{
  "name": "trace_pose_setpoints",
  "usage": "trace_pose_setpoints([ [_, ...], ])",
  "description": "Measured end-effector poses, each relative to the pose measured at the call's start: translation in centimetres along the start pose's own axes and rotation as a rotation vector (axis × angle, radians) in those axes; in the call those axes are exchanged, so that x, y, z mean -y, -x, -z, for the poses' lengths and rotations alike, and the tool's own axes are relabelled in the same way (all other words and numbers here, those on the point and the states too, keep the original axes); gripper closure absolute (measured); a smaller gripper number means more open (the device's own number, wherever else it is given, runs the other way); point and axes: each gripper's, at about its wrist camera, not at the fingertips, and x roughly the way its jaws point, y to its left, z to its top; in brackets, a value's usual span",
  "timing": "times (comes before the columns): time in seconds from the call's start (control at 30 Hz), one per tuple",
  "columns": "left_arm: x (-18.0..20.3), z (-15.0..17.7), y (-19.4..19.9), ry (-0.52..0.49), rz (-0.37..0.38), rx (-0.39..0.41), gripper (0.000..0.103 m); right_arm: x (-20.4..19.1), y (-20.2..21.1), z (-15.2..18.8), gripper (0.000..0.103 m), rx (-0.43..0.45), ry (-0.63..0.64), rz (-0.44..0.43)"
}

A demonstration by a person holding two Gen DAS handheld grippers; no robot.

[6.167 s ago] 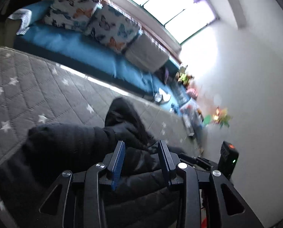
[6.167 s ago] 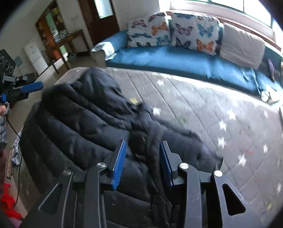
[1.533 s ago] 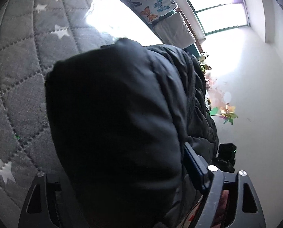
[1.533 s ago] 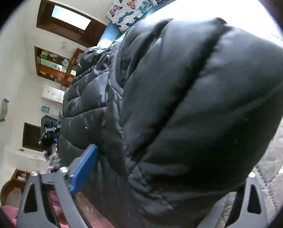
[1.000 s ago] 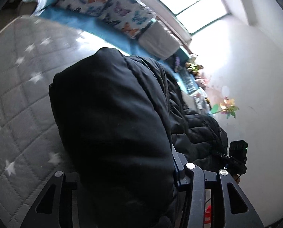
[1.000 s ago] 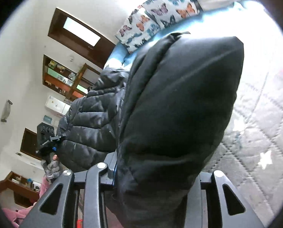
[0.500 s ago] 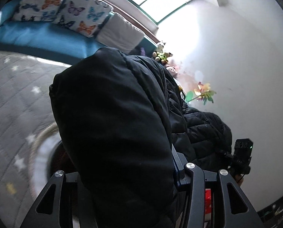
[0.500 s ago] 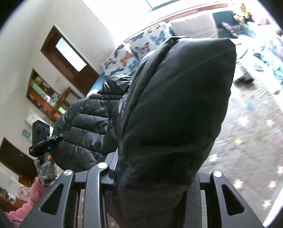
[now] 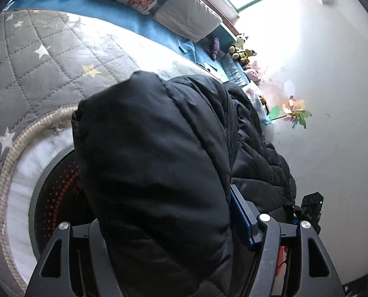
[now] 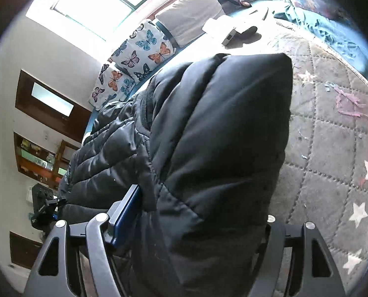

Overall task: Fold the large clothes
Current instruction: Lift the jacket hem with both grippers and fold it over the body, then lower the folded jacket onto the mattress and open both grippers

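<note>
While a thick fold of the black puffer jacket (image 9: 159, 173) fills the space between each gripper's fingers, the jaws of the left gripper (image 9: 169, 225) and right gripper (image 10: 191, 212) are opening. Its bulk hangs above the grey star-quilted mat (image 9: 35, 74). Farther off stand butterfly cushions (image 10: 144, 49) on a blue sofa (image 9: 109, 12).

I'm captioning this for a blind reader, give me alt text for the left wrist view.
A black puffer jacket fills the opening jaws of the left gripper, above a grey star-quilted mattress and a round woven mat.
</note>
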Motion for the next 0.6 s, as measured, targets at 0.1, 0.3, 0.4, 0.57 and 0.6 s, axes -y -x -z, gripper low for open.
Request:
trace_pose_setpoints([
  [0.1, -1.0, -0.9, 2.0, -0.028, 0.005, 0.011, 0.032, 0.5, 3.0, -1.1, 0.023, 0.005, 0.046, 0.111],
  [0.3, 0.1, -3.1, 7.1, -0.067, -0.037, 0.053, 0.033, -3.3, 8.5, -1.8, 0.023, 0.136, 0.149, 0.232],
  [0.4, 0.0, -3.0, 10.5, -0.085, -0.07, 0.105, 0.033, -6.9, 6.2, -2.3, 0.023, 0.134, 0.207, 0.185],
  [0.57, 0.6, -2.0, 14.9, -0.109, -0.092, 0.182, 0.033, -11.0, -0.6, -3.5, 0.025, 0.095, 0.306, 0.213],
  [0.6, 0.6, -1.4, 15.7, -0.129, -0.085, 0.197, 0.033, -11.6, -2.2, -3.8, 0.03, 0.082, 0.311, 0.219],
])
